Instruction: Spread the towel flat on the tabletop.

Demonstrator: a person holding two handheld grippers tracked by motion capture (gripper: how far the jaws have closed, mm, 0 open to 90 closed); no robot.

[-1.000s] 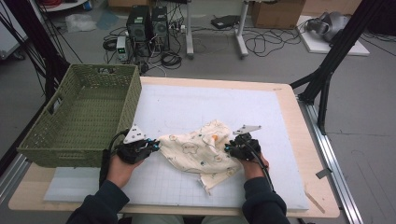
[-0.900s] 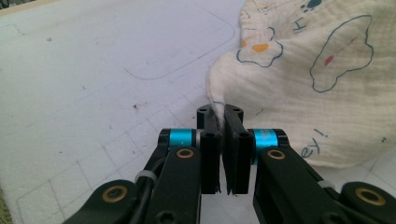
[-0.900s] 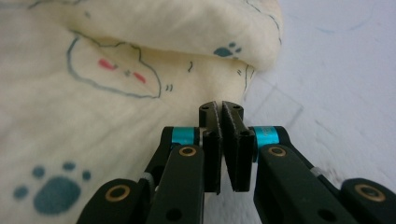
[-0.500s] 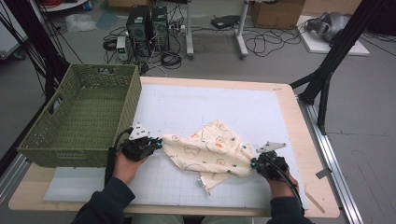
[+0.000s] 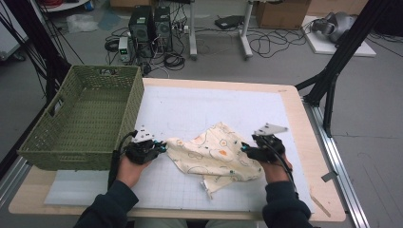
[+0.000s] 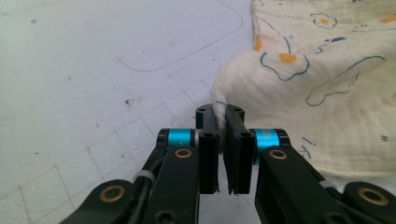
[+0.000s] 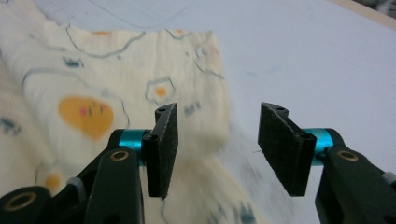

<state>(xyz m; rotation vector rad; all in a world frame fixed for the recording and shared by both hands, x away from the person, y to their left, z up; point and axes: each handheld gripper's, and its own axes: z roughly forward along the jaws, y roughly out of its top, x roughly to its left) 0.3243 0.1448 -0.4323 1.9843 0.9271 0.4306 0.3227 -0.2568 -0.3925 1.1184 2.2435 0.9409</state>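
Left gripper point(image 6: 221, 122) pinching cloth point(image 5: 216, 156) edge; right gripper point(image 7: 217, 135) open.

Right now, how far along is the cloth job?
Done: the cloth lies partly spread on the white mat. In hand: the left gripper is shut on the cloth's corner; the right gripper is open over its other edge. Left: regrip, flatten the rumpled near part; the green basket stands beside.

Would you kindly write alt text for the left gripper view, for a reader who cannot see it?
The left tool has its two black jaws closed on the edge of a cream cloth printed with fried-egg shapes. The cloth lies crumpled to the right on a white gridded mat marked with faint lines and small specks.
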